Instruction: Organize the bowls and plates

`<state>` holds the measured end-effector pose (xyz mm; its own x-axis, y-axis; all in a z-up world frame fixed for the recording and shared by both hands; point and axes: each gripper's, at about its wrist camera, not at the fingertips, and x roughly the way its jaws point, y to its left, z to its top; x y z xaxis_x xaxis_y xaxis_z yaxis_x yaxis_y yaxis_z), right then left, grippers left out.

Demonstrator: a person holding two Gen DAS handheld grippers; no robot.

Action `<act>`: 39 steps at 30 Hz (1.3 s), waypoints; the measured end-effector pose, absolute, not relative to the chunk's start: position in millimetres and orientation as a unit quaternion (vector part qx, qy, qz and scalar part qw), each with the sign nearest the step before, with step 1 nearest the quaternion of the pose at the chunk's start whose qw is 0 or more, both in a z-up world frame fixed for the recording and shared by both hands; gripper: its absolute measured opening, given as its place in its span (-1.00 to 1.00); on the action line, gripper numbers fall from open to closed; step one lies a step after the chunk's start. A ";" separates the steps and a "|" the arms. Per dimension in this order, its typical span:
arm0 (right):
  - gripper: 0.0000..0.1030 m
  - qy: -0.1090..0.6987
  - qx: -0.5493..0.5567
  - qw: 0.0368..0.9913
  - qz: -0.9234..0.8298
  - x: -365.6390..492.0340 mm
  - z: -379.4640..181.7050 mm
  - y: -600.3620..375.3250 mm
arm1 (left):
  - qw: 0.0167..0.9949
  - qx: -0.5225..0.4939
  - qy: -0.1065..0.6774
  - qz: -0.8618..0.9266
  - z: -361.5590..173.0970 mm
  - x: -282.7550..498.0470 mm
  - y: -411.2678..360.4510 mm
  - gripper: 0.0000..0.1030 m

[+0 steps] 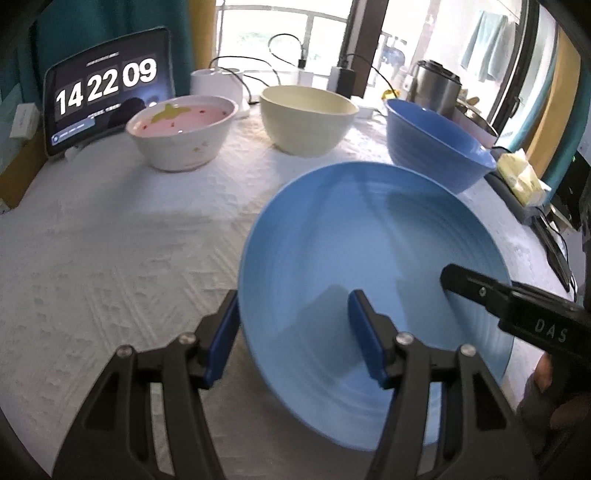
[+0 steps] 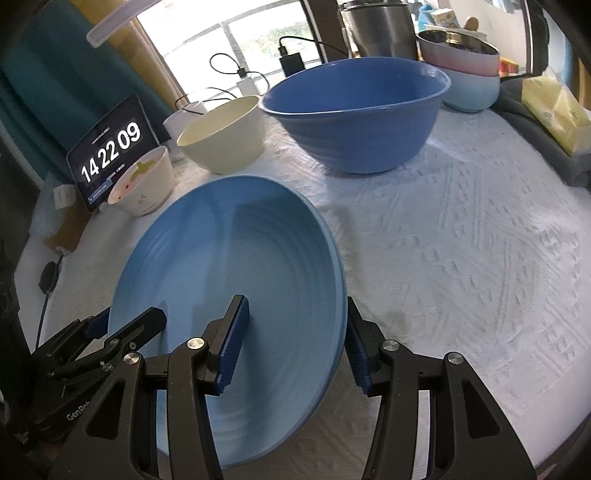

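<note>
I see the wide light-blue ribbed plate (image 1: 369, 258) nearest me on the bench (image 1: 110, 258); behind it, left to right, stand the pink-lined strawberry bowl (image 1: 181, 133), the cream bowl (image 1: 306, 122) and the deep blue bowl (image 1: 436, 147).

Bright window (image 1: 280, 33) behind; teal curtain (image 2: 55, 74); white-clothed table (image 1: 110, 240).

bare tablecloth (image 1: 110, 258) open on left, three bowls (image 1: 306, 118) and tablet (image 1: 107, 88) blocking the far edge

Both wrist views look steeply down, sharing the blue plate (image 1: 369, 258).
</note>
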<state>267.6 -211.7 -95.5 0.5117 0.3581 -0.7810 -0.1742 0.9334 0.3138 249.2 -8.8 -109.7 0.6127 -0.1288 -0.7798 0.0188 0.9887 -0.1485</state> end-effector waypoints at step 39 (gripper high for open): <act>0.05 0.492 0.024 0.840 0.227 296.8 -91.8 -65.4 | 0.901 -0.130 0.412 0.037 -116.1 239.9 137.5 0.17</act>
<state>296.8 -65.4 -91.8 0.4138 0.4051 -0.8152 -0.3571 0.8960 0.2640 239.9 137.5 -116.1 0.6579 -0.0415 -0.7520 -0.1735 0.9633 -0.2049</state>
